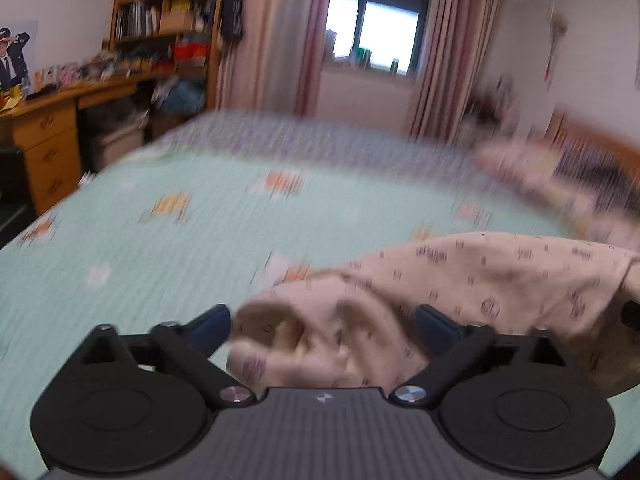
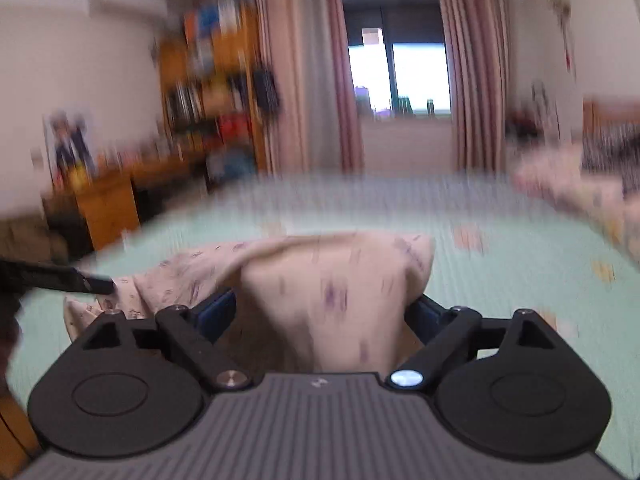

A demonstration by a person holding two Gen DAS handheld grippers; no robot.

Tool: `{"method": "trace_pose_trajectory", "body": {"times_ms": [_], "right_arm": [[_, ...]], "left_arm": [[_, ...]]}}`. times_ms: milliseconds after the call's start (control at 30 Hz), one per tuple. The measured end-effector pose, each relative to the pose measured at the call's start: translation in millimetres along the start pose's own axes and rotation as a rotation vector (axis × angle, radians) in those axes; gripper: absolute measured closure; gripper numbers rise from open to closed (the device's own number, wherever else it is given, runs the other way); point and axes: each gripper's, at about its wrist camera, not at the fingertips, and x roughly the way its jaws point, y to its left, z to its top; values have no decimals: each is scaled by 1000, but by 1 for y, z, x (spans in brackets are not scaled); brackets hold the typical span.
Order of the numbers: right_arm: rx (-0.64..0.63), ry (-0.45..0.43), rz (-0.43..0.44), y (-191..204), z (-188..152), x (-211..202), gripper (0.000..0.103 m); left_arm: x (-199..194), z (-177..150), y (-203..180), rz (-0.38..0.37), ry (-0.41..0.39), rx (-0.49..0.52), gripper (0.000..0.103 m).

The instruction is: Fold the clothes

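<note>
Your left gripper (image 1: 324, 328) has its fingers (image 1: 212, 320) spread wide, with a bunched end of the pink printed garment (image 1: 480, 272) sitting loosely between them; nothing shows them pinching it, so count it as draped, not gripped. From there the cloth runs off toward 2 o'clock, lifted clear of the green bed cover (image 1: 160, 240), toward your other tool. Your right gripper (image 2: 324, 316) likewise has its fingers (image 2: 216, 312) apart, and a broad fold of the same garment (image 2: 332, 280) rises between them at 12 o'clock, then trails off toward 10 o'clock, where the dark tip of the left tool (image 2: 80, 280) meets it. So the garment's long axis lies roughly across you, from one gripper to the other, sagging in the middle above the bed. Both grippers are equally near, one at each end. Heavy blur hides the cloth's edges, so you cannot tell which end is hem or collar, nor whether it is partly folded or being spread. More blurred laundry (image 1: 560, 176) lies at the bed's far side, at 2 o'clock.
</note>
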Motion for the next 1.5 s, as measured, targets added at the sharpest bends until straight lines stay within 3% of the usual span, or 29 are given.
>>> {"method": "trace_pose_trajectory", "body": {"times_ms": [67, 167, 300, 400, 467, 500, 533, 567, 633, 767, 800, 867, 900, 933, 1033, 1200, 1267, 1333, 1500], "right_arm": [[50, 105, -26, -10, -39, 3, 13], [145, 195, -45, -25, -87, -2, 13], [176, 263, -57, -28, -115, -1, 13], [200, 273, -44, -29, -117, 12, 15], [261, 326, -46, -38, -120, 34, 32], [294, 365, -35, -38, -118, 47, 63], [300, 381, -21, -34, -111, 57, 81], [300, 390, -6, -28, -101, 67, 83], [255, 322, 69, -2, -55, 80, 88], [186, 123, 292, 77, 47, 76, 87], [169, 97, 362, 97, 57, 73, 82], [121, 76, 485, 130, 60, 69, 51], [91, 77, 534, 144, 54, 68, 27], [58, 85, 544, 151, 39, 66, 23], [-16, 120, 474, 147, -18, 56, 23], [123, 273, 251, 76, -75, 58, 23], [196, 308, 176, 50, -81, 59, 23], [223, 289, 148, 39, -81, 55, 23], [199, 249, 131, 26, -72, 61, 23]], "left_arm": [[11, -30, 2, 40, 81, 7, 13], [11, -63, 8, 33, 131, -26, 16], [11, -107, 16, 23, 198, -70, 16], [-3, -98, 13, 16, 133, -60, 16], [-12, -90, 16, 33, 98, -74, 14], [-17, -87, 17, 41, 81, -81, 13], [-21, -83, 18, 50, 64, -88, 13], [-26, -79, 20, 58, 47, -95, 13], [-34, -72, 23, 75, 12, -108, 13], [-52, -58, 28, 109, -57, -136, 14], [-59, -56, 34, 122, -79, -152, 14], [-72, -57, 49, 148, -112, -195, 14], [-77, -58, 56, 152, -121, -213, 14], [-78, -59, 61, 153, -117, -221, 14], [-73, -64, 68, 137, -90, -215, 14], [-42, -70, 54, 49, -21, -204, 13], [-24, -71, 43, 12, 15, -203, 13], [-1, -75, 34, -8, 60, -208, 13], [43, -83, 31, -7, 182, -295, 14]]}}
